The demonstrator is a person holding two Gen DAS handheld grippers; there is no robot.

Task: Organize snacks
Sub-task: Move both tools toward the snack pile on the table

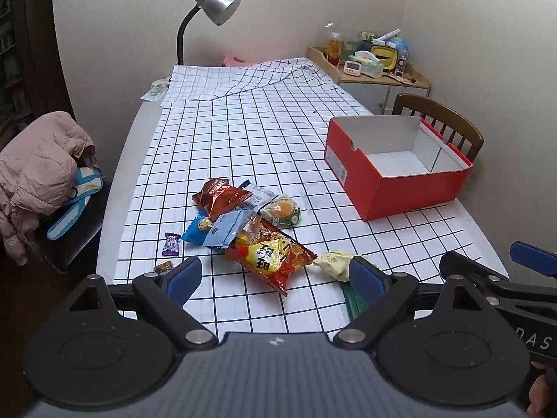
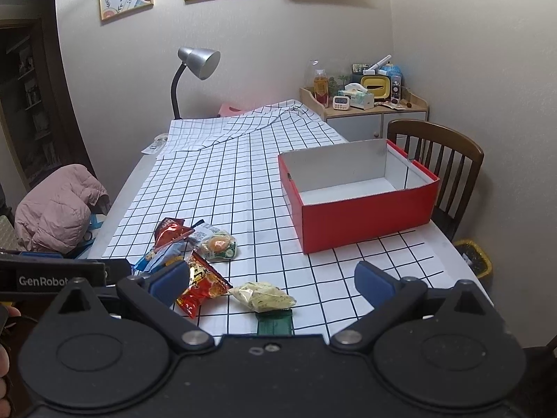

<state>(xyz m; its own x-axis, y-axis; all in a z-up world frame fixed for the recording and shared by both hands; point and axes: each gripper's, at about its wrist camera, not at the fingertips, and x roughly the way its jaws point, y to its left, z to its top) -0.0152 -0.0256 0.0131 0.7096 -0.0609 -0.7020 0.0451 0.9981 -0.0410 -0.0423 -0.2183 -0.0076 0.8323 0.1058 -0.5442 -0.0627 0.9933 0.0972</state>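
A heap of snack packets lies near the table's front edge: a red-yellow noodle bag, a brown foil bag, a blue cookie pack, a round green-rimmed pack, a pale yellow packet and a purple candy. An empty red box stands to the right. My left gripper hangs open just in front of the heap, holding nothing. My right gripper is open too, with the pale yellow packet lying on the table between its fingers, untouched. The red box is ahead of it on the right.
A checked cloth covers the table, folded at the far end by a grey desk lamp. A wooden chair stands behind the box, a chair with a pink jacket on the left. A green flat item lies under the yellow packet.
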